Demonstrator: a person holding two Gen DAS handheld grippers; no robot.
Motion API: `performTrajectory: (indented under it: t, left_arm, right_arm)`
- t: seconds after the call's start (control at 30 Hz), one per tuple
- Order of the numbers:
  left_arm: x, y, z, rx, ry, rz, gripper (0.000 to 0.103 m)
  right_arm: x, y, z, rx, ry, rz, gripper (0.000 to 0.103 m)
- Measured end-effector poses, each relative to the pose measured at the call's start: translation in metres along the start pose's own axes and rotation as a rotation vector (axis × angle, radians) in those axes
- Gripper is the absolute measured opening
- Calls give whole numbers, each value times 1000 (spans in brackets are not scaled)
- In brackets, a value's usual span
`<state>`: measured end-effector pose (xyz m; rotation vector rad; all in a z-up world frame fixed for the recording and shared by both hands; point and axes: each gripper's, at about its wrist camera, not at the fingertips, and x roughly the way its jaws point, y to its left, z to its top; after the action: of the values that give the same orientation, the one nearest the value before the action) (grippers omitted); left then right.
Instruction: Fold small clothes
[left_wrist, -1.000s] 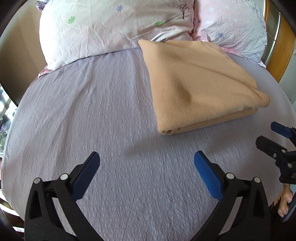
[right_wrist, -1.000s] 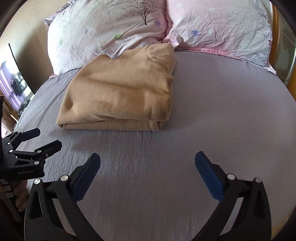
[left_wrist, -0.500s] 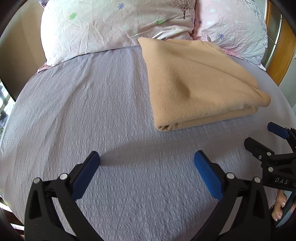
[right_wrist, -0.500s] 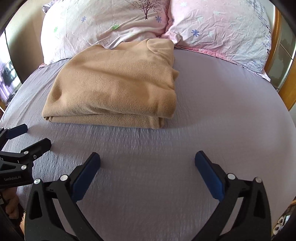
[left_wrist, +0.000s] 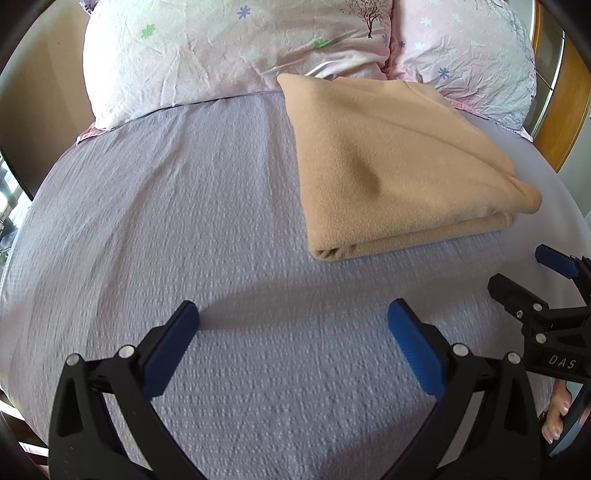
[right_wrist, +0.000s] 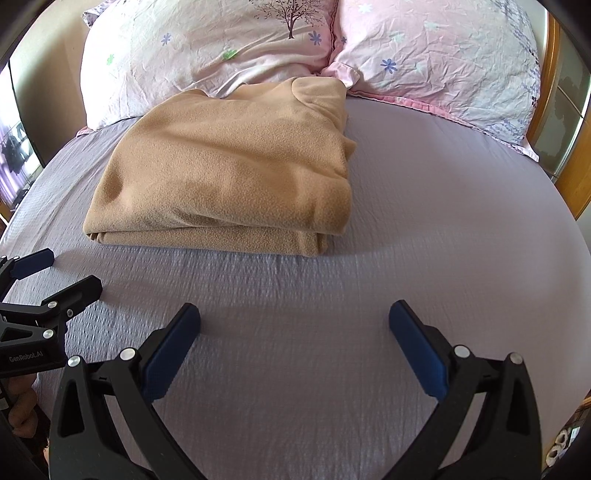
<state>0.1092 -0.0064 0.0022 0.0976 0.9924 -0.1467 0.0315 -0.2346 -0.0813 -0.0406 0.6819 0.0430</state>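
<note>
A tan fleece garment (left_wrist: 391, 166) lies folded into a thick rectangle on the lilac bed sheet (left_wrist: 184, 221), its far end against the pillows. It also shows in the right wrist view (right_wrist: 229, 177). My left gripper (left_wrist: 293, 332) is open and empty, hovering over bare sheet short of the garment's near left corner. My right gripper (right_wrist: 295, 332) is open and empty, over bare sheet in front of the garment's near right corner. Each gripper appears at the edge of the other's view: the right one (left_wrist: 524, 273) and the left one (right_wrist: 55, 273), both open.
Two pale floral pillows (right_wrist: 207, 55) (right_wrist: 443, 62) lie along the head of the bed. A wooden headboard (left_wrist: 565, 92) stands at the far right. The bed edges curve away at left and right. A hand (left_wrist: 557, 417) holds the right gripper's handle.
Both grippers have moved forward toward the folded garment, which now looks larger and nearer. Both stayed open. The garment has not moved.
</note>
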Motion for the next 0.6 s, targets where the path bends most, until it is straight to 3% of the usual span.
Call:
performTrajectory:
  t: [0.6]
  left_arm:
    - [1,0,0,-1,5,1,101]
  right_arm:
    - [1,0,0,1,-1,-1,102]
